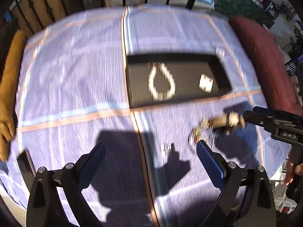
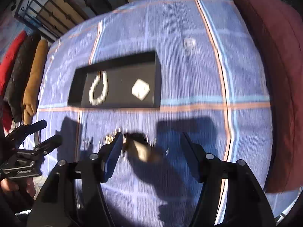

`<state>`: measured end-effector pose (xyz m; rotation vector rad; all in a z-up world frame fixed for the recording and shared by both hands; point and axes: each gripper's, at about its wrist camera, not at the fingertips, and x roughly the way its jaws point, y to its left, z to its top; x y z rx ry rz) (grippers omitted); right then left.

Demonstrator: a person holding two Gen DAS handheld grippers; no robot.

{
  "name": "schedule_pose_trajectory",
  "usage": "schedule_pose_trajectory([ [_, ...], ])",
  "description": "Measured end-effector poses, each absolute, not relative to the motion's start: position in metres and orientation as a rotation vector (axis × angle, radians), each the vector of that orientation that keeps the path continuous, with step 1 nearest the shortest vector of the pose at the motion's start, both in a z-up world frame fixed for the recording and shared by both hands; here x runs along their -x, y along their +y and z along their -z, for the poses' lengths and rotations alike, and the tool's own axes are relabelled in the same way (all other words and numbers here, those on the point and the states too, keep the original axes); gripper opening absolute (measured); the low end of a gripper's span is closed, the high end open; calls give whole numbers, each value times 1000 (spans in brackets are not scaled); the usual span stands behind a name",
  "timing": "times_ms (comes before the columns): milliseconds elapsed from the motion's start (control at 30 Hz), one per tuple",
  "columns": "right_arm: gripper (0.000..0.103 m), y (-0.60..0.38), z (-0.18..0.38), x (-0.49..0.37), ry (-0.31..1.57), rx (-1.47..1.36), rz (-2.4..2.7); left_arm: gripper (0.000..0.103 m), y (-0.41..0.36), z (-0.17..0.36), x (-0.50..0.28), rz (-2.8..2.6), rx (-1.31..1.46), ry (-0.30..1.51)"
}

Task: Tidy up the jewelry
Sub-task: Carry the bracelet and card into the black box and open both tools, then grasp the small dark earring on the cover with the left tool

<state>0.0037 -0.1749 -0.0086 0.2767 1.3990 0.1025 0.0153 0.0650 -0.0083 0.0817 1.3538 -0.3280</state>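
Both views are pretty smeared with motion blur, so a lot of detail is mush. There's a table covered in a blue checked cloth [image 1: 75,71] with orange and pale stripes, and a black tray [image 1: 191,60] sits on it toward the far side. Inside the tray I can make out a pearl necklace [image 1: 161,82] lying in a teardrop loop and, well apart from it on the tray's right end, a small white card [image 1: 206,82] with something dark on it, too blurry to tell what.

The left gripper [image 1: 150,149] hangs low over the near part of the cloth with its 2 fingers spread wide and nothing between them. The right gripper [image 2: 151,141] is spread too, and a blurry tan and gold piece of jewelry [image 2: 142,150] sits between its fingers, nearer the left one. I can't tell if it's touching that finger or just lying on the cloth. From the left wrist view the same piece [image 1: 223,123] shows as a streak at the right gripper's tip, with gold bits trailing toward the left gripper's blue pad.

Hard shadows cover the near cloth. A dark red cushion [image 2: 274,75] edges the table's right side, a tan one [image 1: 9,94] the left, both cut off by the frame. A faint pale smudge [image 2: 190,44] lies on the cloth beyond the tray.
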Motion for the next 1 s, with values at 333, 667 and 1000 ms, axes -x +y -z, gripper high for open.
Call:
schedule_pose_trajectory([
  [333,60,-155,36,33,1484,-332,-128,92,65,39,-10,271,-93,1416],
  [667,60,-134,37,13,1461,-287,-114,89,51,47,-23,286,-137,1405],
  [1000,60,-120,52,3,1479,-252,-64,87,59,56,-19,278,-155,1402],
])
